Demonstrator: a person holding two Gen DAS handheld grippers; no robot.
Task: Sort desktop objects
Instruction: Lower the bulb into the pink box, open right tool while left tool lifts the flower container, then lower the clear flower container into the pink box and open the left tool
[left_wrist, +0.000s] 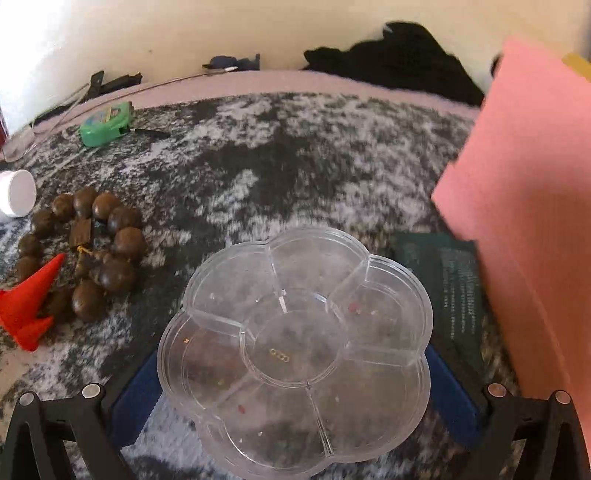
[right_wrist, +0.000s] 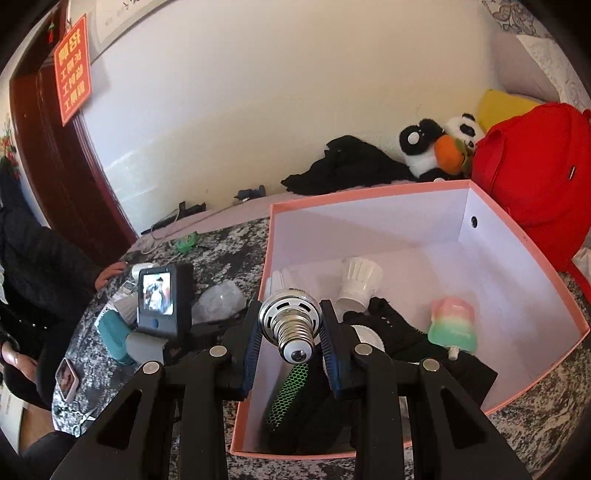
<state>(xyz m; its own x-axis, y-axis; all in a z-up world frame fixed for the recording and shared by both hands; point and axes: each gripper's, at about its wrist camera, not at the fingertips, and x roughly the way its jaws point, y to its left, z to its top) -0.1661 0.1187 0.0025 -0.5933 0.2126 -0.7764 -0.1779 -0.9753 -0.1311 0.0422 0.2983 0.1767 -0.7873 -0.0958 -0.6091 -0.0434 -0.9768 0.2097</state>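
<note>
1. Bulb (right_wrist: 286, 317): we see a screw-base light bulb with a silver ribbed thread, a vented silver collar and a white body behind it, its base pointing back toward the right wrist camera.
2. We see the right gripper (right_wrist: 288, 332) clamped on the bulb's collar, its blue pads part-way apart and pressing on both sides, held over the near edge of the pink box (right_wrist: 524, 240).
3. Inside the box we see another white bulb (right_wrist: 358, 282), a pastel pink-and-green bottle (right_wrist: 452, 323), black cloth and a green-mesh item (right_wrist: 290, 391).
4. We see the left gripper (left_wrist: 291, 402) set wide around a clear flower-shaped divided tray (left_wrist: 295, 347), a blue pad at each side; whether the pads press on it we cannot tell.
5. Left of the tray, on the mottled grey cloth (left_wrist: 295, 166), we see a brown bead bracelet (left_wrist: 88, 254), a red cone (left_wrist: 29, 299) and a green tape measure (left_wrist: 107, 123).
</note>
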